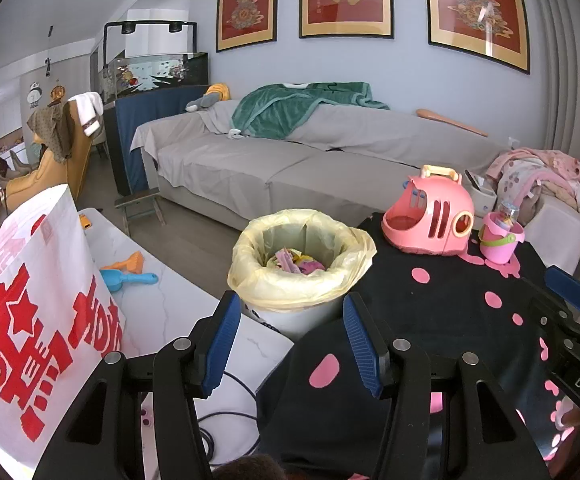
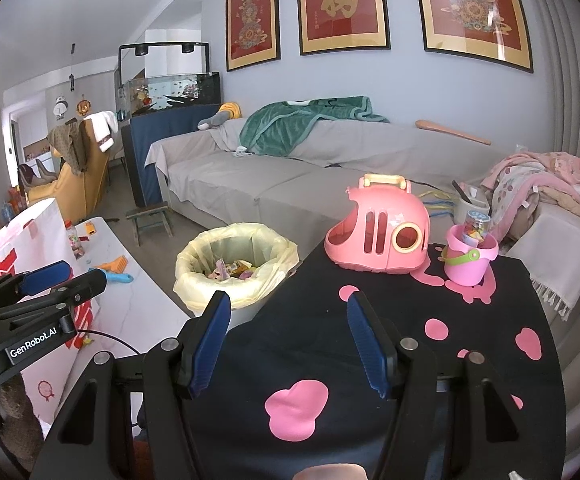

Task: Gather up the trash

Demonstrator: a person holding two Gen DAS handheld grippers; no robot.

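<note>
A white bin lined with a yellow bag (image 1: 302, 256) stands on the floor between a white table and a black surface; it holds several coloured scraps (image 1: 294, 262). It also shows in the right wrist view (image 2: 235, 262). My left gripper (image 1: 290, 344) is open and empty, held just short of the bin. My right gripper (image 2: 290, 344) is open and empty over the black cloth with pink spots (image 2: 410, 320), right of the bin. Each gripper shows at the edge of the other's view.
A pink toy carrier (image 2: 382, 232) and pink bucket (image 2: 470, 256) stand on the black cloth. A white bag with red print (image 1: 29, 320) stands on the white table (image 1: 161, 304), with a blue scoop (image 1: 129, 279) and orange toy (image 1: 129, 261). A grey sofa (image 1: 290, 152) lies behind.
</note>
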